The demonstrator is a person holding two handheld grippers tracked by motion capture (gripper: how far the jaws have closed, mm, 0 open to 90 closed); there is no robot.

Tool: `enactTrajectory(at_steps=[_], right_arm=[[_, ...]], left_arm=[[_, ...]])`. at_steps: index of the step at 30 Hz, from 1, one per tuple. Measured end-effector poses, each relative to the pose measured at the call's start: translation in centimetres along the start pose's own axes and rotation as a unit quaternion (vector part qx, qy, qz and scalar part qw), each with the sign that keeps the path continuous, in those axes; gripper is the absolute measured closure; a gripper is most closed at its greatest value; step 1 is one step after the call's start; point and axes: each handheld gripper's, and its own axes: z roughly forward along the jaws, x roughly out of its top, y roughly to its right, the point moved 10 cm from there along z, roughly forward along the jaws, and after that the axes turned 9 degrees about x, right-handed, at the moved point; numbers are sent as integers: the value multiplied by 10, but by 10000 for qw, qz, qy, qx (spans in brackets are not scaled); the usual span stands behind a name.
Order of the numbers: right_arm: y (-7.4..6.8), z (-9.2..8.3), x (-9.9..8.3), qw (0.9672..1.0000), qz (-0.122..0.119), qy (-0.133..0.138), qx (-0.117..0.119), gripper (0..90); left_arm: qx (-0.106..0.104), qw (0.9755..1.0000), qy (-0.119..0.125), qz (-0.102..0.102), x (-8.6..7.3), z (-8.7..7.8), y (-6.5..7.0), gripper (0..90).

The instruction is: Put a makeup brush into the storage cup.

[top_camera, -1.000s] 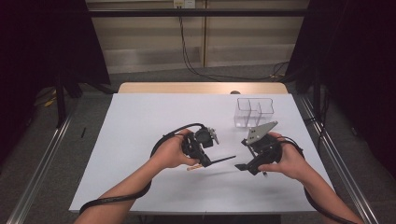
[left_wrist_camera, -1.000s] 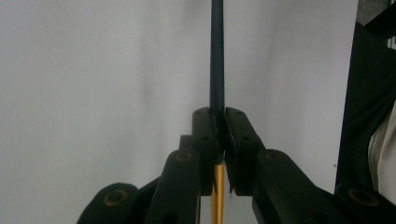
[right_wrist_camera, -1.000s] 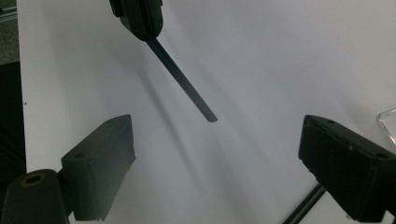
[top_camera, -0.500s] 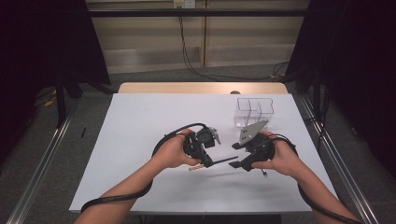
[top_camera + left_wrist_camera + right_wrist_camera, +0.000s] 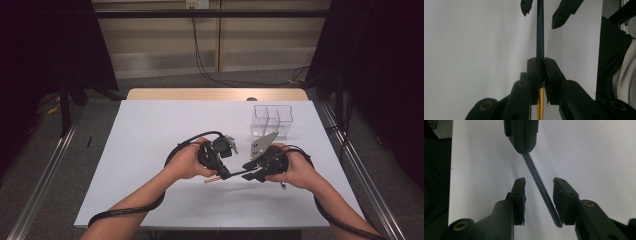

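pen (image 5: 540, 37) now between the right gripper (image 5: 539, 195) jaws, previously apart.

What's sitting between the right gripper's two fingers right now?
The free end of the dark blue pen that the left gripper clamps. In the right gripper view it runs slantwise through the open gap of the right gripper, close beside one finger, not yet pinched.

No text, label, brand, number or sign can be read anywhere in these pictures; every surface that shows is plain, or too small and blurred to make out.
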Motion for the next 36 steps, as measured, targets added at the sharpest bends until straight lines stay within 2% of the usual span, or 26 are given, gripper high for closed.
enactTrajectory(at_steps=[3, 4, 6, 8, 13, 15, 19, 20, 21, 24, 28, 30, 32, 36], right_arm=[[-2, 3, -2, 9998, -121, -155, 19, 687], [-2, 4, -4, 9997, -138, -189, 39, 716], [-4, 5, -6, 9995, -176, -229, 109, 776], [-4, 6, -8, 9995, -144, -224, 144, 805], [-9, 11, -11, 9988, -282, -317, 249, 844], [-11, 13, -12, 9986, -303, -349, 262, 852], [-10, 12, -10, 9989, -313, -239, 239, 854], [-10, 12, -10, 9990, -330, -204, 231, 854], [-10, 11, -11, 9990, -315, -209, 227, 854], [-10, 10, -12, 9990, -325, -220, 192, 853], [-10, 9, -15, 9993, -271, -202, 178, 853], [-8, 9, -17, 9995, -245, -172, 142, 853], [-7, 8, -19, 9996, -213, -165, 118, 854], [-5, 7, -23, 9998, -137, -137, 64, 853]], left_arm=[[-107, 9999, -34, 20, 0, -1, 1, 834], [-226, 9997, -56, 20, -1, -3, 2, 834], [-316, 9995, 58, -63, 1, -4, 3, 834], [-366, 9993, 68, 11, 0, -5, 2, 833], [-338, 9993, 132, 47, -1, -4, 0, 822], [-422, 9989, 185, -46, -1, -5, -2, 815], [-434, 9980, 406, -215, 0, -8, -5, 808], [-411, 9982, 410, -157, -1, -9, -6, 806], [-380, 9978, 496, -233, 0, -10, -6, 791], [-377, 9972, 608, -204, -1, -14, -10, 745], [-380, 9944, 873, -461, -2, -17, -13, 672], [-335, 9937, 958, -477, -4, -18, -16, 658], [-398, 9912, 1118, -587, -5, -20, -17, 611], [-370, 9881, 1338, -655, -6, -23, -20, 536]])
